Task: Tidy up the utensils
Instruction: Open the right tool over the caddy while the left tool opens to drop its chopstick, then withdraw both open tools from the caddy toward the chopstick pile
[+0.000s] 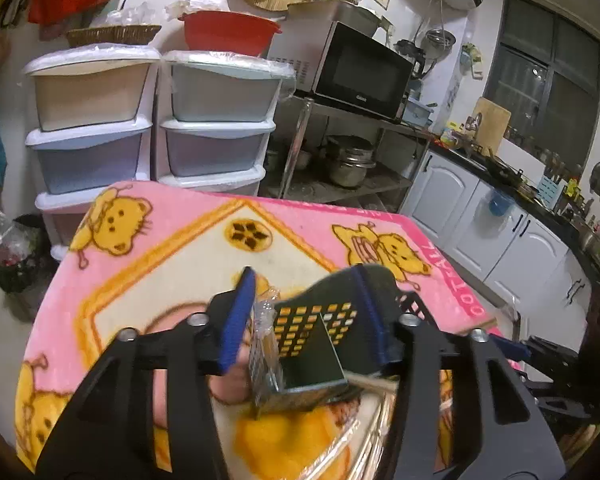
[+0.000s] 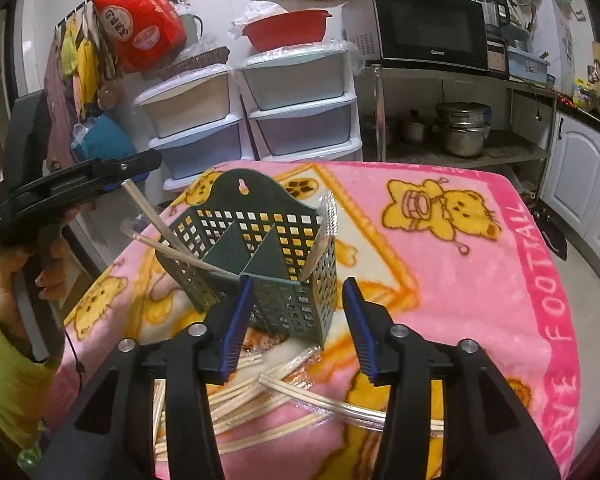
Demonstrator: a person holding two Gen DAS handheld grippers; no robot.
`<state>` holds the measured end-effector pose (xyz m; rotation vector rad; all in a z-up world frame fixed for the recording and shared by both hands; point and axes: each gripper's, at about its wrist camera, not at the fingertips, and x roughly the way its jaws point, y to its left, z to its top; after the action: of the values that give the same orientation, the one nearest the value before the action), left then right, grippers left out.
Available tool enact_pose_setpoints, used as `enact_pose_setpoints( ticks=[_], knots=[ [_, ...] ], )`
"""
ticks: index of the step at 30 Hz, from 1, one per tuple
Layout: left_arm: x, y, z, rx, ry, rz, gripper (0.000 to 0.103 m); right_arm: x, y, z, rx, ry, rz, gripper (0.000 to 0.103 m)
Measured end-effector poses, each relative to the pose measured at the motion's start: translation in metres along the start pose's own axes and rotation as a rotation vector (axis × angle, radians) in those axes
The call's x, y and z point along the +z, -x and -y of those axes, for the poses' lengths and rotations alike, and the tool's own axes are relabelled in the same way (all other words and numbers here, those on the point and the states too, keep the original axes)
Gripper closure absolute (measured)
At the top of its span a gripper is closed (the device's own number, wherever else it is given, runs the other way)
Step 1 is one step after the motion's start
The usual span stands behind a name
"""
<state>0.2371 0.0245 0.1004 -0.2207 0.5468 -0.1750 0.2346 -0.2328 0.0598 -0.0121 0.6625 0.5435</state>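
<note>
My right tool (image 2: 300, 328) hangs with its jaws parted and empty just in front of the green utensil holder (image 2: 256, 240); my left tool (image 1: 306, 316) is likewise parted, straddling the holder's rim without pressing it. A few wrapped chopsticks (image 2: 172, 236) already lean in its compartments. Most, I judge, remain: the loose chopstick pile (image 2: 260, 396) lies on the blanket-covered surface (image 2: 460, 280) below. The holder itself crowds my reach downward.

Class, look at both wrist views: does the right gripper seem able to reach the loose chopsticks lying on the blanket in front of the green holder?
Probably yes. The right gripper is open, and the loose chopsticks lie uncovered just below its fingers; only the green holder stands beyond them.
</note>
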Motion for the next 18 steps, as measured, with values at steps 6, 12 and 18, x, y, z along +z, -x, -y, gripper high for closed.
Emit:
enact_pose_setpoints(
  ticks=[6,12,18],
  knots=[
    [-0.009,0.008,-0.006,-0.016,0.021,-0.021,0.033,-0.005,-0.002,0.001,-0.006,-0.006,-0.003,0.045],
    [-0.020,0.021,-0.008,-0.030,0.040,-0.018,0.011,-0.011,0.004,0.001,-0.008,-0.016,0.006,0.039],
    [-0.030,0.035,-0.013,-0.034,0.071,-0.015,0.011,-0.015,0.011,0.001,-0.015,-0.018,0.017,0.038]
  ],
)
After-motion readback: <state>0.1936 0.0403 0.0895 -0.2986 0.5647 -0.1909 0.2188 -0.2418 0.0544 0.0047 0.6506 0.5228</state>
